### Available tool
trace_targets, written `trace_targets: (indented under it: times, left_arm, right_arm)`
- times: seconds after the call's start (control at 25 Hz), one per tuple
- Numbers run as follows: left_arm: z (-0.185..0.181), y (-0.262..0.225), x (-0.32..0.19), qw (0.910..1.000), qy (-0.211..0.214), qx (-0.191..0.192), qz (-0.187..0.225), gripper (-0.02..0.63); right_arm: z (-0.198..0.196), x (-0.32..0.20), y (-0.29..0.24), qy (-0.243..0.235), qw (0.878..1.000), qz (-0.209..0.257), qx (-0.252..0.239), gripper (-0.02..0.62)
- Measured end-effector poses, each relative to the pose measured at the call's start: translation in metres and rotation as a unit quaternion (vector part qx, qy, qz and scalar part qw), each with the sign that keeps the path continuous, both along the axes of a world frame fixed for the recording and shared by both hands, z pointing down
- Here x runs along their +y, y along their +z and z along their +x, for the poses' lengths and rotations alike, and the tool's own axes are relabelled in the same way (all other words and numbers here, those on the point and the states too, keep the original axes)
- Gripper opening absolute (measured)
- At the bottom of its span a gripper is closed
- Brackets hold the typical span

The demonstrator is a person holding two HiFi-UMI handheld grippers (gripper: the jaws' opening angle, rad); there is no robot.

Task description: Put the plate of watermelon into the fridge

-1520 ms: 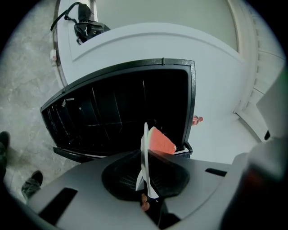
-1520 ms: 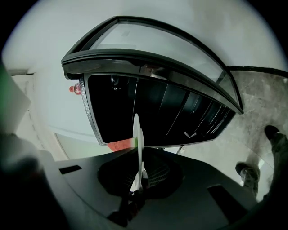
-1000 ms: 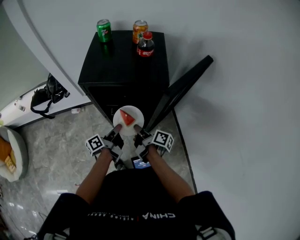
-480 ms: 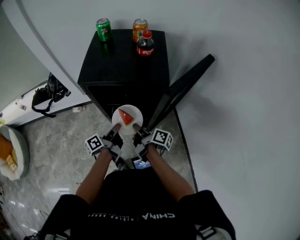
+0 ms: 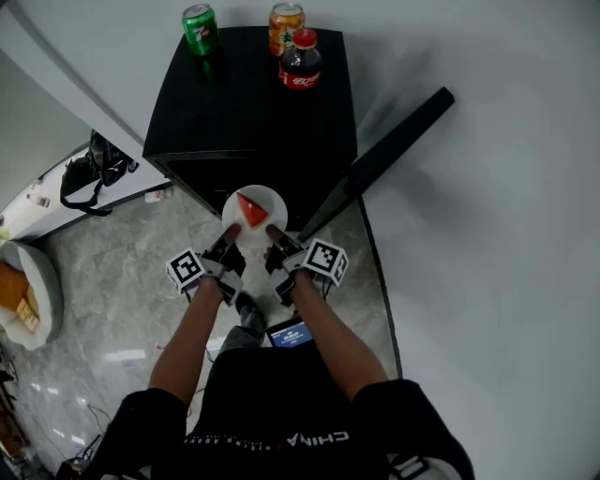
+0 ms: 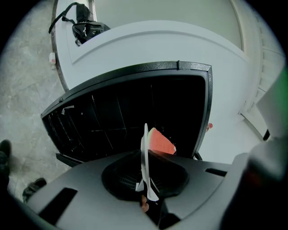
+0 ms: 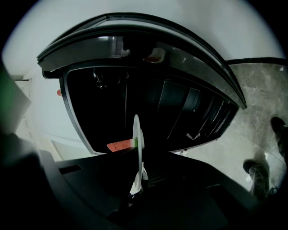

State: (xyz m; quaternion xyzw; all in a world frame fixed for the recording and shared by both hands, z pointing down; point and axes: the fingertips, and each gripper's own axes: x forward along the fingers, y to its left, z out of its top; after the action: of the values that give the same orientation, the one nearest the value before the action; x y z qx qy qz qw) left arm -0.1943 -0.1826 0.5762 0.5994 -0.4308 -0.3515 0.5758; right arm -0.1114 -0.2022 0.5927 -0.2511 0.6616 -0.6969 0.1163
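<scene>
Carried slightly closer to the open black fridge [image 5: 253, 103], the white plate [image 5: 270, 202] with its watermelon wedge [image 5: 250, 210] hangs before the dark opening, the left claw [image 5: 230, 236] and right claw [image 5: 274, 234] each pinching its near rim, with the fridge door [image 5: 384, 155] swung right and a green can [image 5: 199, 28], an orange can [image 5: 286, 21] and a cola bottle [image 5: 301, 64] on top.

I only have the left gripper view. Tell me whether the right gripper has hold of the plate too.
Observer: Yes. The right gripper is shut on the plate, clamping the near rim on the right side.
Operator: Report what stands on top of the fridge.
Observer: On the fridge a green can, an orange can and a cola bottle stand near the back edge.
Operator: Say where the door is.
Observer: The door is swung open to the person's right, clear of the opening.
</scene>
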Motion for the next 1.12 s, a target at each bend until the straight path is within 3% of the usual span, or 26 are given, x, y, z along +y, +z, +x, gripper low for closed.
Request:
trace_targets:
  times: [0.2, 0.4, 0.84, 1.12]
  left_arm:
    - [-0.016, 0.016, -0.034, 0.9999, -0.016, -0.006, -0.003, 0.037]
    - [-0.026, 0.045, -0.059, 0.9988, -0.027, -0.041, 0.005, 0.037]
    - [-0.029, 0.119, -0.091, 0.9988, -0.047, -0.008, -0.015, 0.038]
    - [-0.035, 0.155, -0.112, 0.9976, -0.059, -0.009, -0.036, 0.031]
  right_arm:
    - [-0.015, -0.032, 0.013, 0.023, 1.0, 0.006, -0.001, 0.031]
    - [-0.029, -0.054, 0.045, 0.043, 0.999, 0.005, 0.0, 0.031]
    - [-0.043, -0.096, 0.109, 0.058, 0.998, 0.021, 0.032, 0.032]
    - [-0.048, -0.117, 0.139, 0.049, 0.996, 0.038, 0.062, 0.031]
